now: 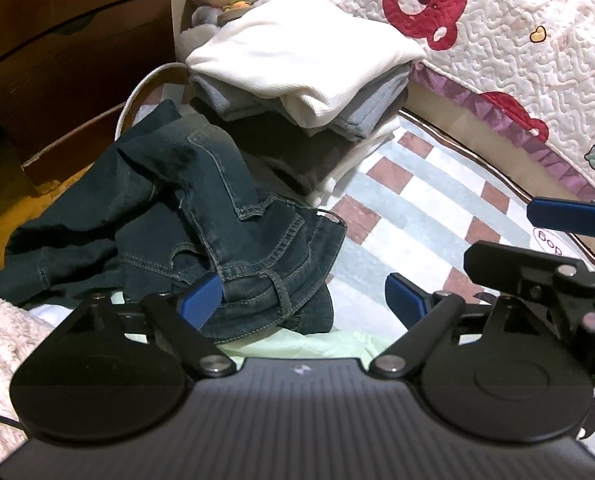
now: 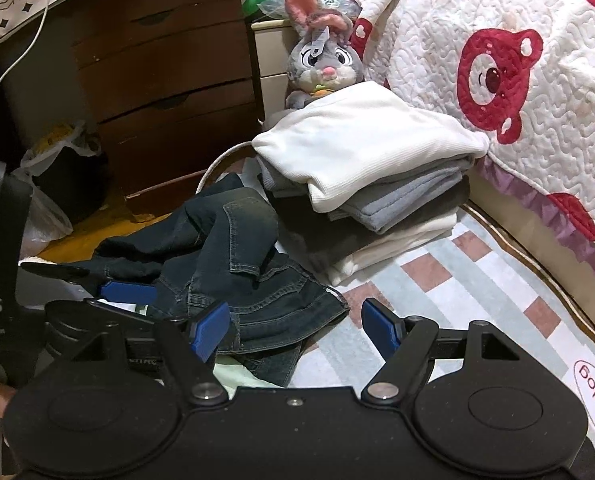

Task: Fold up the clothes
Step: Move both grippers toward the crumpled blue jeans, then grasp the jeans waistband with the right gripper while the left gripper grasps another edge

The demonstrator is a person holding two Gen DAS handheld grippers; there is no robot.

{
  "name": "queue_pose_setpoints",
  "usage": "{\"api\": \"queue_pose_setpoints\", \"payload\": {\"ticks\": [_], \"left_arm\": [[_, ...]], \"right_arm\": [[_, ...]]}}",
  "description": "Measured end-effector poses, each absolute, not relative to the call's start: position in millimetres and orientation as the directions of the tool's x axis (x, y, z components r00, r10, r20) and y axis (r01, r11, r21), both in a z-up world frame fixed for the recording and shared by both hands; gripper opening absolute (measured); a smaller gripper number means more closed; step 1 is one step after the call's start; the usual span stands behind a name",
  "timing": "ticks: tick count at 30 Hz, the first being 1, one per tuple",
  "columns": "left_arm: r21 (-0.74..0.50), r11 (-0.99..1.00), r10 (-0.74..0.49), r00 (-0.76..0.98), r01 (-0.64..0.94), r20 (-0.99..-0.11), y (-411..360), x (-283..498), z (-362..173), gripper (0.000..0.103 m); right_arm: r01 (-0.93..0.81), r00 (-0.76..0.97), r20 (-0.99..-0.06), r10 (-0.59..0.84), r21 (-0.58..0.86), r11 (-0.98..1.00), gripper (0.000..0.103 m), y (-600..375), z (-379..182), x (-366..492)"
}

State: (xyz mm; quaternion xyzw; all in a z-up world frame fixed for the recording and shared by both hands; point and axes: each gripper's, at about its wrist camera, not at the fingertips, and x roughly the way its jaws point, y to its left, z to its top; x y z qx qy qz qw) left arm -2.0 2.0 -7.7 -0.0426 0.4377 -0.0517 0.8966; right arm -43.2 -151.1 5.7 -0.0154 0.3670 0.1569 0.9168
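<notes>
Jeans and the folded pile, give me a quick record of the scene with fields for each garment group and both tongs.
jeans: dark denim, crumpled and unfolded on the checked mat
folded pile: stacked left of the bear quilt, white top uppermost, grey layers beneath
plush rabbit: behind the pile
left tongs: open, over the jeans' edge
right tongs: open, holding nothing

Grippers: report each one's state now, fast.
Left gripper: open, holding nothing, jeans just ahead.
Right gripper: open, holding nothing.
</notes>
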Motion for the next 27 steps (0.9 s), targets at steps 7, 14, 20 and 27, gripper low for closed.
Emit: {"api": "queue_pose_setpoints", "payload": {"ticks": [7,14,20,27], "left_arm": [[-0.127,0.990,-0.140,0.623,0.066,-0.769,5,-1,-11,0.081],[-0.126,0.990,-0.136,0.631,0.061,-0.764,13,2,-12,0.077],[-0.101,0.993,-0.120,0.616,0.066,-0.779,47,37,-15,0.074],[-0.090,0.995,-0.093,0.538,0.033,-0.838,95,106,-16,0.074]], "right_arm": [[-0.288,0.669,-0.691,0.274,0.099,0.953,0.077,-154,2,-39],[-0.266,0.643,-0.720,0.260,0.108,0.958,0.077,-153,-9,-34],[-0.274,0.640,-0.713,0.286,0.135,0.952,0.060,-151,-29,-28],[-0.400,0.561,-0.767,0.310,0.077,0.913,0.009,-123,-70,-18]]}}
